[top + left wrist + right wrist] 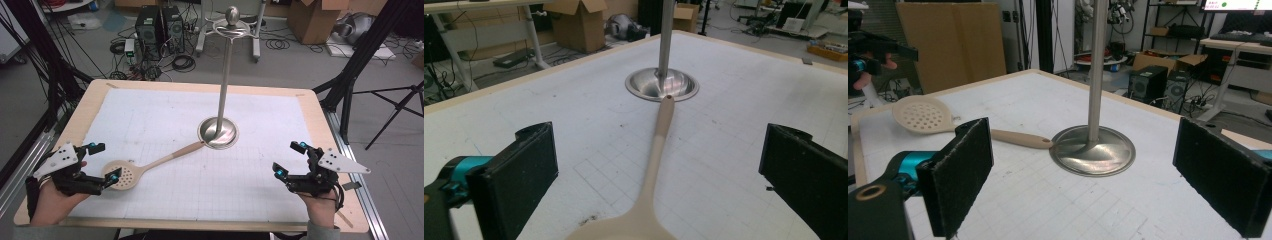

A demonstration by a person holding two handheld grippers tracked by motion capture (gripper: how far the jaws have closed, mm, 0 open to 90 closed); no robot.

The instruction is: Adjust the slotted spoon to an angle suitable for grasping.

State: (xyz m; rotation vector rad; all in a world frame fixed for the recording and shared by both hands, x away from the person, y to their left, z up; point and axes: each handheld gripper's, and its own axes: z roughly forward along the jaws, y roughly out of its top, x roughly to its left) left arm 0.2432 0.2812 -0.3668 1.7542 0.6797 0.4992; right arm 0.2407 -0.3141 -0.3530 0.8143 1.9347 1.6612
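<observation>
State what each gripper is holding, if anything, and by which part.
Nothing is held. The left gripper is open around the skimmer head without gripping it; the right gripper is open over bare table.

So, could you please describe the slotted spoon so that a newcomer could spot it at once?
Start at the tall metal stand mid-table. A pale handle runs from its base toward the left hand-held gripper, ending in the slotted spoon: a round, cream bowl full of small holes.

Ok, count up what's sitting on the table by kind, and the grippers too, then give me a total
Slotted spoon: 1
Metal stand: 1
Grippers: 2, left gripper and right gripper, both open and empty
Total: 4
</observation>
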